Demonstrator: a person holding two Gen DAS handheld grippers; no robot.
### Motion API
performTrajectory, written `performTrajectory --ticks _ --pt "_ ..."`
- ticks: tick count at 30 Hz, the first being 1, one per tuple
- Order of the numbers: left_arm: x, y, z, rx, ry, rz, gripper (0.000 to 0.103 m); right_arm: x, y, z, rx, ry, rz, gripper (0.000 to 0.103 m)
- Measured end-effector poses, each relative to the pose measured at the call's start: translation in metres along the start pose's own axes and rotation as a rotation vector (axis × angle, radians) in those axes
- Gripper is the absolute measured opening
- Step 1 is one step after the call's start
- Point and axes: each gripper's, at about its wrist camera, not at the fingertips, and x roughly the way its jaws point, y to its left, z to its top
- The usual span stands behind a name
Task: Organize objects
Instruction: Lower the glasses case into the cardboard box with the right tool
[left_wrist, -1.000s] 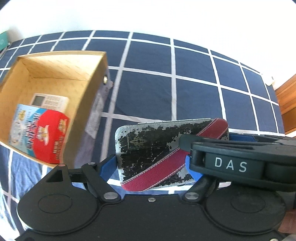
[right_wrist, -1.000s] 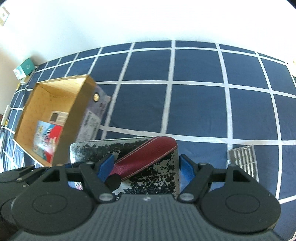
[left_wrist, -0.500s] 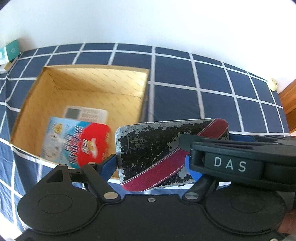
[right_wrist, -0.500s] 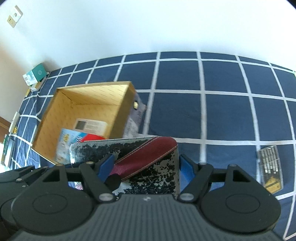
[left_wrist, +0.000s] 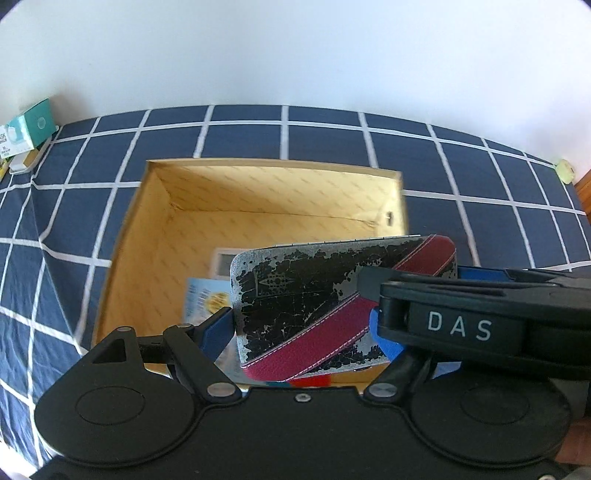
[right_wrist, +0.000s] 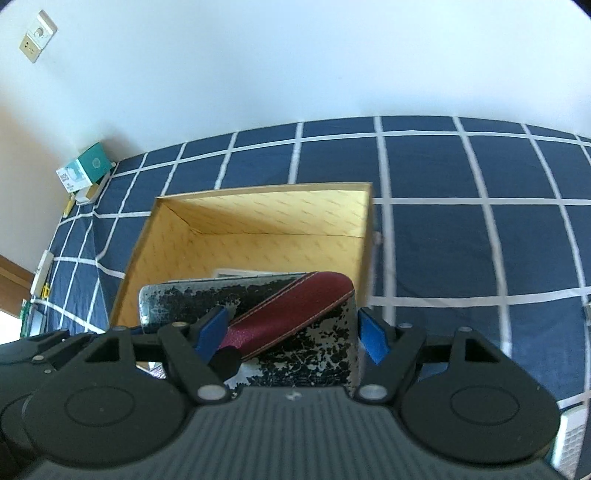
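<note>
Case (left_wrist: 343, 310) now over box (left_wrist: 266, 203), clamped betw both tongs: left (left_wrist: 301, 330), right (right_wrist: 291, 334).

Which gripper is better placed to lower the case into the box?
Left, probably. The left gripper clamps the patterned case edge to edge above the open box. The right gripper's hold is unclear.

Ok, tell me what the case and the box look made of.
Case: likely metal shell, silvery where its black coating has flaked, crossed by a grained maroon band with stitching, probably leather or imitation. Box: cardboard, matte tan walls with a printed pattern and folded corners.
</note>
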Motion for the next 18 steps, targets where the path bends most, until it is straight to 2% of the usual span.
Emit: performTrajectory --ticks 8,18 --pt "0.015 0.047 0.012 0.011 0.034 -0.019 0.077 0.029 0.039 0.008 0.021 0.016 -0.016 0.076" --pt "0.06 0.078 0.004 0.059 0.145 -0.051 0.077 0.08 0.056 -0.006 0.087 0.108 -0.052 0.076"
